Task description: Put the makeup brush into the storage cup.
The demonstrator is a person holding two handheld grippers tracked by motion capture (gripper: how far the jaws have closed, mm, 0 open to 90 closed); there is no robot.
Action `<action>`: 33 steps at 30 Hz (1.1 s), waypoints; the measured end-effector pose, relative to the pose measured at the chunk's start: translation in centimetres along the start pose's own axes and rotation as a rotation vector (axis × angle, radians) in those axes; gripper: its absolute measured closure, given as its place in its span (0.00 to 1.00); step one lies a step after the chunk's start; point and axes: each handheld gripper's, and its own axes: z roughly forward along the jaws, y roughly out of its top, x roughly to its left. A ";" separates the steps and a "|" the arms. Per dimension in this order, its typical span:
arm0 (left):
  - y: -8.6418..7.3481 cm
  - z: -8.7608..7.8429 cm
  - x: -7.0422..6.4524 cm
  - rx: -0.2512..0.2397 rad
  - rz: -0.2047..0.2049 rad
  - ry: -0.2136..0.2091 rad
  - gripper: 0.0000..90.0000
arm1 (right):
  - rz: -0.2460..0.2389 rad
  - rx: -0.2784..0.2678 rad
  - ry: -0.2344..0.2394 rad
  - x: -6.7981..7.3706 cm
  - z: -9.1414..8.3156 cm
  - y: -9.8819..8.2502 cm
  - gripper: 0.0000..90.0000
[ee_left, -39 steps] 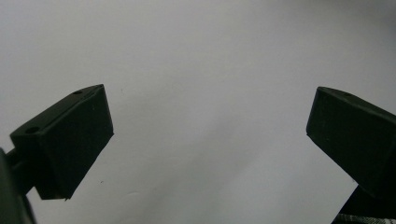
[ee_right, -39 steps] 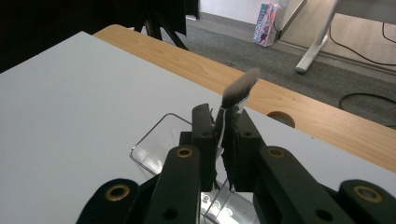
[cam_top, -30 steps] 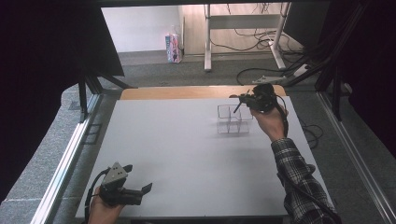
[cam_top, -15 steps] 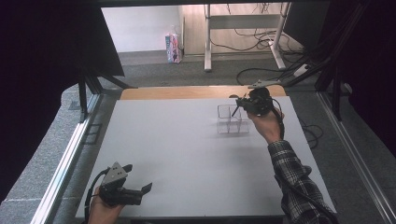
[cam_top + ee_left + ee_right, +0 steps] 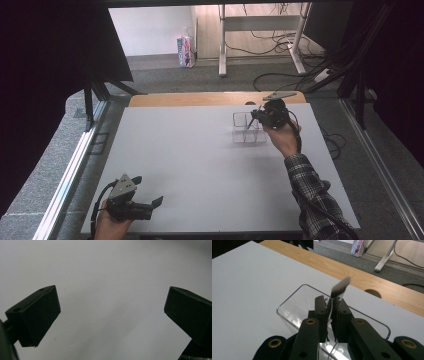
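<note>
The room past the table (image 5: 200,165) is mostly lost in darkness at both sides, and the person is cut off at the bottom edge, so that a plaid sleeve (image 5: 312,195) and two hands are what shows. The white tabletop ends at a wooden strip (image 5: 200,99); beyond it lie grey carpet, a desk frame (image 5: 260,25) with loose cables, and a pink carton (image 5: 185,51) by the wall. Toward the far right of the table stands a clear plastic organizer (image 5: 247,127), its walls hard to trace against the white. The right gripper (image 5: 330,315) hangs over one compartment, jaws clamped on a small brush (image 5: 340,287) whose bristle tip is blurred. The left gripper (image 5: 145,207) rests at the near left corner, jaws wide apart.
</note>
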 end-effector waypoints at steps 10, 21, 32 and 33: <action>0.0 0.1 -0.1 0.006 0.005 -0.001 0.01 | -0.006 0.014 0.004 0.1 0.7 -0.8 0.91; 0.0 0.1 -0.1 0.007 0.006 -0.002 0.01 | -0.014 -0.003 -0.023 0.2 1.5 -0.6 0.12; 0.0 0.1 -0.1 0.007 0.004 -0.001 0.01 | 0.018 0.008 -0.047 -0.3 1.6 -1.0 0.03; 0.0 0.1 -0.1 0.007 0.004 -0.001 0.01 | 0.019 0.008 -0.044 -0.3 1.6 -1.0 0.02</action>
